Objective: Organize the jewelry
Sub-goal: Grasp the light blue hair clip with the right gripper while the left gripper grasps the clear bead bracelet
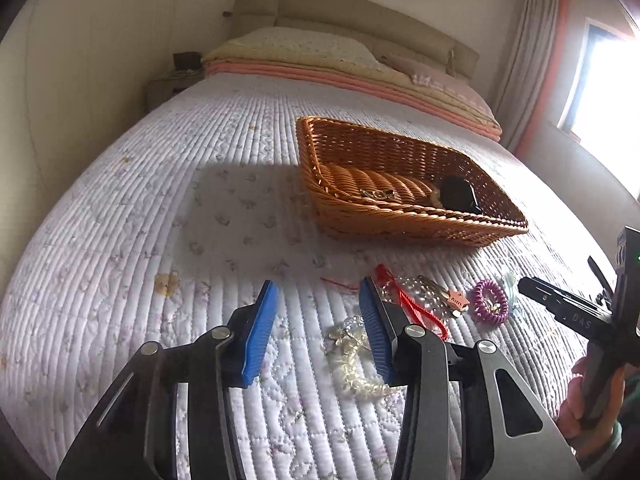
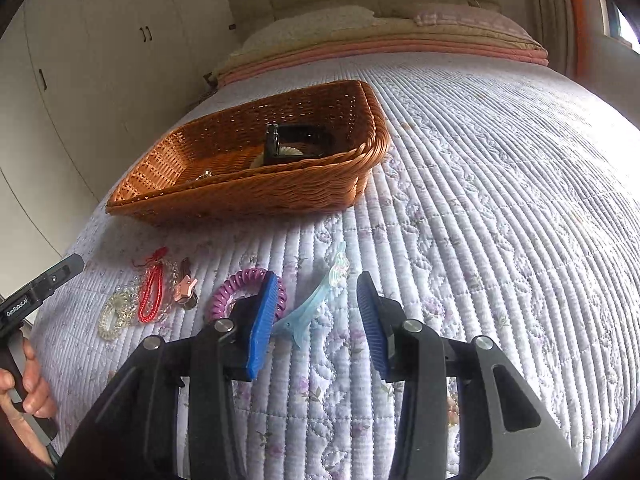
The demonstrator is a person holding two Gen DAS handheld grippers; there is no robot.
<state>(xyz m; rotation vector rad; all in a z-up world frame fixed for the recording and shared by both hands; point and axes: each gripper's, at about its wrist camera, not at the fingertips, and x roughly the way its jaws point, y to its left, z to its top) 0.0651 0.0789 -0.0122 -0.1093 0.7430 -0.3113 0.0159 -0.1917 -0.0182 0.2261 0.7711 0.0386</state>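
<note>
On the quilted bedspread (image 2: 480,200), near the front edge, the loose jewelry lies in a row: a clear bead bracelet (image 1: 352,364), a red cord (image 2: 154,292), a purple coil band (image 2: 236,286) and a pale blue hair clip (image 2: 316,300). The left gripper (image 1: 320,332) hangs released over the bead bracelet, the right gripper (image 2: 320,316) released around the clip. Farther back sits a wicker basket (image 1: 400,224) holding a black item (image 1: 456,196).
</note>
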